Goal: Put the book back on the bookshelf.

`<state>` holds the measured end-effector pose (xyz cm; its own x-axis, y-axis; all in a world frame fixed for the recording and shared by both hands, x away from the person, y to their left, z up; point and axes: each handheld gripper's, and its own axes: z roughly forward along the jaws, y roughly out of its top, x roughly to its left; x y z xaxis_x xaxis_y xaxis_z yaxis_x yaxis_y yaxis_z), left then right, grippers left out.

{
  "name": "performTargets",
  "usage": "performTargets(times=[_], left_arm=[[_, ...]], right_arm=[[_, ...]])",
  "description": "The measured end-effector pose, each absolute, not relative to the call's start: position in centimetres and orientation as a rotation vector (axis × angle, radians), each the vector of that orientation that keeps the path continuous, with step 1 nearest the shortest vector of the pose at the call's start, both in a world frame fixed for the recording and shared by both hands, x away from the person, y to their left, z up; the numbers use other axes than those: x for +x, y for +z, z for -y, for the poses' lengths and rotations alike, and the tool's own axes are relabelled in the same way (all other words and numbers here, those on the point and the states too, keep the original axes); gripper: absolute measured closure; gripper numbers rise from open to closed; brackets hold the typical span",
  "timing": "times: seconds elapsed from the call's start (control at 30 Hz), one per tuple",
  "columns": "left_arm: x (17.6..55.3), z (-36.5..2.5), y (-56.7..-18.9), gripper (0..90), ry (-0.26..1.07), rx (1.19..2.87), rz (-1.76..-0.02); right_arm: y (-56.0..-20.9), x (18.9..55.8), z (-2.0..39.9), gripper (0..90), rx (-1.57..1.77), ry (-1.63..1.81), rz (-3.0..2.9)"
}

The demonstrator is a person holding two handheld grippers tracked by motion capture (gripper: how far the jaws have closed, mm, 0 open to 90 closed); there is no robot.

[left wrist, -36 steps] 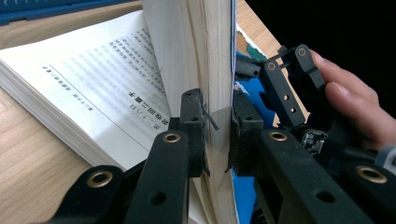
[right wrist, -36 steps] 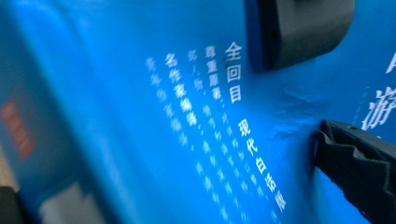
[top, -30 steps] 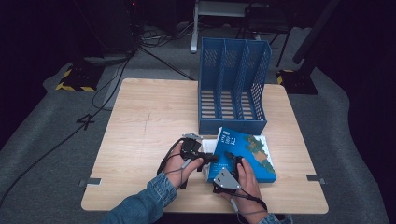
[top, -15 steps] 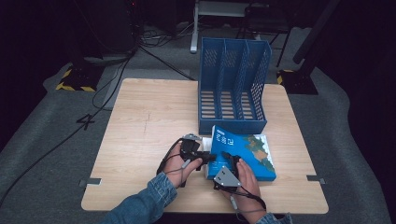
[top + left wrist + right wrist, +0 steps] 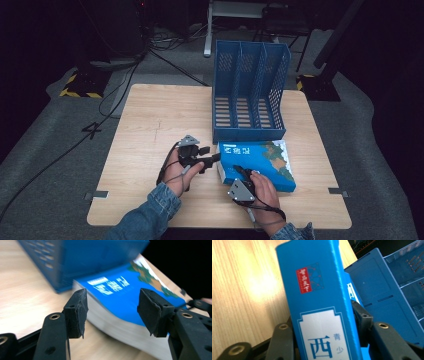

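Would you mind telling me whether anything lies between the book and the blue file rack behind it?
Nothing visible does. The book lies flat on the table, right in front of the blue file rack, whose three slots look empty. The right claw is clamped across the book's spine, and the left claw, jaws just opened, stands at its corner.

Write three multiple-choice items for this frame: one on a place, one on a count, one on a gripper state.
1. Where does the blue book lie?
A. inside the file rack
B. on the table just in front of the file rack
C. on the floor

2. How many compartments has the file rack?
A. two
B. three
C. five

3. How does the right gripper stand?
A. shut on the book's spine
B. open above the table
C. shut on a cable

Key: B, book flat before the rack; B, two dividers make three slots; A, jaws press both sides of the spine.
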<state>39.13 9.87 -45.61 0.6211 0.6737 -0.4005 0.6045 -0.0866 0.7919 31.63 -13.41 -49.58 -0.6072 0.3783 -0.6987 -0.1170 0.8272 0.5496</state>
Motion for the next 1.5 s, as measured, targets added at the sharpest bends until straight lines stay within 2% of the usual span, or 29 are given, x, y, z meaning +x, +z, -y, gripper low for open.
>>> performTargets(times=[0.23,0.37,0.5,1.07,1.5], left_arm=[[40.5,-13.2,-46.4,41.9,0.203,1.774,-1.136],[41.4,-15.5,-47.2,41.8,0.375,1.823,-1.213],[42.0,-17.0,-47.7,41.7,0.414,1.826,-1.260],[42.9,-18.1,-49.1,41.5,0.398,1.875,-1.304],[43.1,-18.6,-49.5,41.1,0.398,1.883,-1.315]], right_arm=[[-47.2,31.4,14.3,59.3,0.222,0.788,-2.125],[-44.8,30.5,15.2,60.2,0.238,0.889,-2.154],[-42.9,29.7,16.4,60.6,0.265,1.023,-2.187],[-35.2,28.4,19.8,61.5,0.562,1.400,-2.190],[-32.5,29.3,20.7,61.7,0.686,1.636,-2.036]])
